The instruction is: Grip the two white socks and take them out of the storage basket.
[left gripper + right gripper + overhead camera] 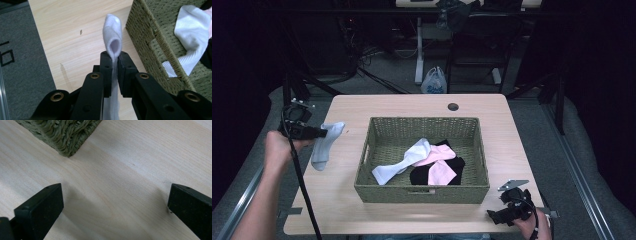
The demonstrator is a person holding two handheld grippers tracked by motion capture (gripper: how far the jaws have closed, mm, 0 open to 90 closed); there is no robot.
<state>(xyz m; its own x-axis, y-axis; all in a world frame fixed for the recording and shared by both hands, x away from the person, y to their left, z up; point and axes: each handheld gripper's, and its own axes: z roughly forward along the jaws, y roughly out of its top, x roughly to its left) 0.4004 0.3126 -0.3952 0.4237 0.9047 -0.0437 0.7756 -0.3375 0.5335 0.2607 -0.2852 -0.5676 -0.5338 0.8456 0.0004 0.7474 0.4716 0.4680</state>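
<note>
A white sock (pixel 326 145) hangs over the left part of the wooden table (pixel 512 135), pinched in my left gripper (pixel 321 132), which is shut on it. In the left gripper view the sock (pixel 113 37) sticks up from between the black jaws of that gripper (pixel 115 58), with the basket (pixel 155 45) to its right. My right gripper (pixel 493 216) rests at the table's front right corner. Its jaws stand wide apart over bare wood in the right gripper view (pixel 115 202), nothing between them.
A woven basket (pixel 377 187) sits mid-table and holds a white sock (pixel 404 161), a pink sock (pixel 439 165) and a black one (pixel 419 176). A round hole (pixel 453 106) lies near the table's far edge. The basket's corner (pixel 65 135) is just beyond my right gripper.
</note>
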